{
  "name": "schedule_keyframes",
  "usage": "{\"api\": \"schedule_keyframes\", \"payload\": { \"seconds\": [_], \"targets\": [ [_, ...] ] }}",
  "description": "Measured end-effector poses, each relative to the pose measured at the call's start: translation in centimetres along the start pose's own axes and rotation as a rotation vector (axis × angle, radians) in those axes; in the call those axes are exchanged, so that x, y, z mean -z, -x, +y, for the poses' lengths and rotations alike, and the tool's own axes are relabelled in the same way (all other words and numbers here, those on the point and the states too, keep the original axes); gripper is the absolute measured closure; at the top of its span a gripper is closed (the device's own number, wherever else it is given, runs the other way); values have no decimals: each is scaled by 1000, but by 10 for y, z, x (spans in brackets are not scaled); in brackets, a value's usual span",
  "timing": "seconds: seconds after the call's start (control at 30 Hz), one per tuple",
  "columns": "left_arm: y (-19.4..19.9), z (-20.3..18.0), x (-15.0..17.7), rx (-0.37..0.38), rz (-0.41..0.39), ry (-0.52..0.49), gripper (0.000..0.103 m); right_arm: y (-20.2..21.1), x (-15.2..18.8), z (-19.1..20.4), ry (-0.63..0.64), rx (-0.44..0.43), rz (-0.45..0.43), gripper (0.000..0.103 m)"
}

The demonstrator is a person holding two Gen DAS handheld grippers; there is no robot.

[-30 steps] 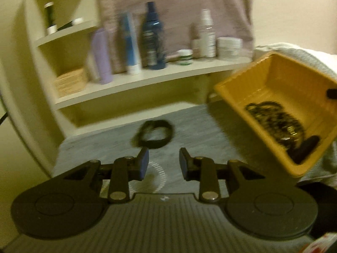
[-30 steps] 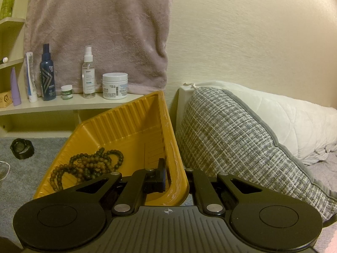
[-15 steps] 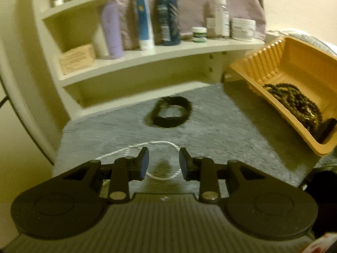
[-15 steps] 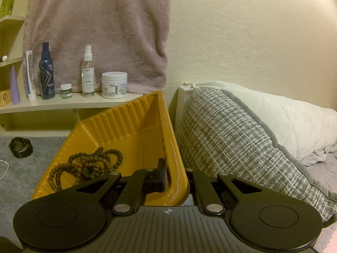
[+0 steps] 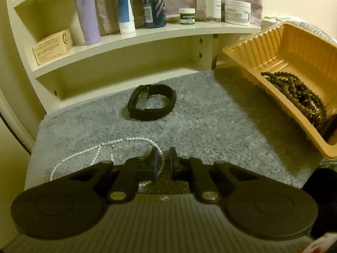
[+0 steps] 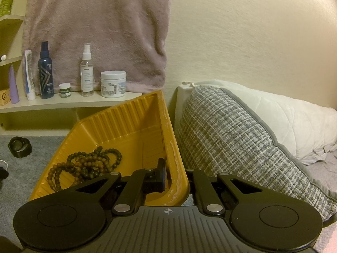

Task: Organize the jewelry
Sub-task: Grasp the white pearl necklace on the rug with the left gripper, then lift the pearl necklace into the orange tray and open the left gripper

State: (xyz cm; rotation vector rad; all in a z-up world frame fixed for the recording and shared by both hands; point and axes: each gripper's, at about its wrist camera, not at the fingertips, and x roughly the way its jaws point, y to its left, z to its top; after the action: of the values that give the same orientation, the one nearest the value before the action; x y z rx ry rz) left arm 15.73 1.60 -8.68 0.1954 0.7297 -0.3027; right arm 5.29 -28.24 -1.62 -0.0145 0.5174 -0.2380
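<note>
A white pearl necklace (image 5: 101,149) lies on the grey mat (image 5: 210,130). My left gripper (image 5: 163,162) is low over it, its jaws closed to a narrow gap around the strand. A black watch (image 5: 152,105) lies further back on the mat; it also shows in the right wrist view (image 6: 20,147). My right gripper (image 6: 174,179) is shut on the near rim of the yellow tray (image 6: 126,124) and holds it tilted. Brown bead strands (image 6: 84,164) lie inside the tray (image 5: 294,48).
A cream shelf (image 5: 147,33) behind the mat carries bottles, tubes, jars and a small box. A pink towel (image 6: 101,27) hangs on the wall. A grey woven pillow (image 6: 231,139) and a white pillow (image 6: 284,116) lie right of the tray.
My left gripper has come down and forward over the pearl necklace, and its jaws have closed from wide open to a narrow gap. The right gripper and tray have hardly moved.
</note>
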Motion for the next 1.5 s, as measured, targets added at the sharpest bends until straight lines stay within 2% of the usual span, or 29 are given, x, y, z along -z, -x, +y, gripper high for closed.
{"api": "schedule_keyframes", "payload": {
  "seconds": [0.1,0.17,0.27,0.5,0.8,1.13,1.5],
  "targets": [
    [-1,0,-1,-1,2,5,95,0,0,0,-2,1,0,97],
    [-1,-1,-2,3,4,-1,101,0,0,1,-2,1,-2,96],
    [2,-3,-3,-3,-6,-10,101,0,0,1,0,0,-1,97],
    [29,-1,-20,5,-88,-19,101,1,0,1,4,-2,-5,97],
    [71,12,-64,66,-206,6,101,4,-2,5,8,-4,-11,97],
    [102,6,-114,205,-282,-4,101,5,-5,7,10,-11,-16,97],
    [124,-47,-164,380,-368,-63,101,7,-6,8,10,-17,-21,97]
  ]
}}
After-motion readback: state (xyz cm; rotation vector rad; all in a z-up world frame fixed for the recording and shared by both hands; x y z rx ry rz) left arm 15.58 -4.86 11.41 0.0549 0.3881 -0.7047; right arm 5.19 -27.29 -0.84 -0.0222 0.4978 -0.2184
